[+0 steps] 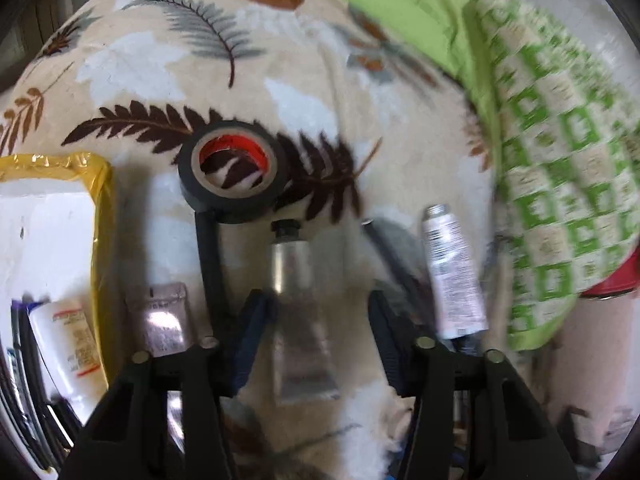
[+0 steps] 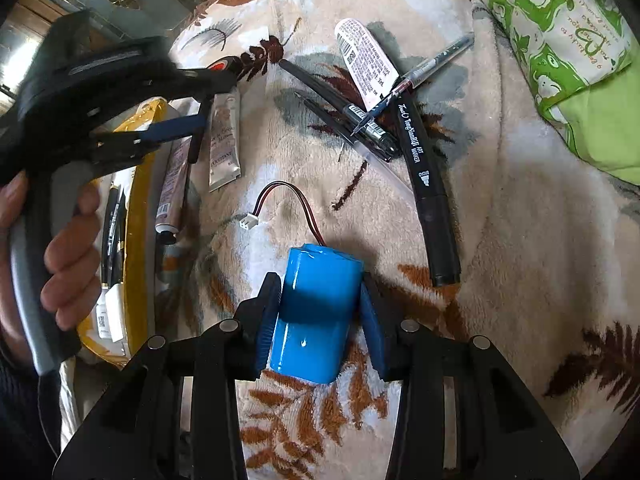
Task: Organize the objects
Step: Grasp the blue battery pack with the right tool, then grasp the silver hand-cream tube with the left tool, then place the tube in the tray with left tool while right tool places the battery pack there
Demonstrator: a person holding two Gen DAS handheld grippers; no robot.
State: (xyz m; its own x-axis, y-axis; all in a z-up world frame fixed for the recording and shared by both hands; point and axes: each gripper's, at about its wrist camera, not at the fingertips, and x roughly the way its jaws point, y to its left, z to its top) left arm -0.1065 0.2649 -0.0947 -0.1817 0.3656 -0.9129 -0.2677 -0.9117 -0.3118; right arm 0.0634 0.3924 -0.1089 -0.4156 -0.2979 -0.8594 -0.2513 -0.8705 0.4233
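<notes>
Two grippers working over a leaf-print blanket [image 2: 500,208], right gripper [image 2: 320,320] clamping the blue battery pack [image 2: 316,312], its lower end hiding between the pads, left gripper [image 1: 316,320] spreading wide around a blurred silver tube [image 1: 296,304], black tape roll [image 1: 234,172] lying at 11 o'clock.

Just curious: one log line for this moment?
left claw: open over silver tube | right claw: around blue battery

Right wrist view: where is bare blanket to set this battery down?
Bare blanket lies right of the black art marker, up to the green pillow. A smaller patch lies between the battery's white connector and the silver L'Occitane tube. The pen pile and the yellow-rimmed box are crowded. The right gripper flanks the blue battery pack.
</notes>
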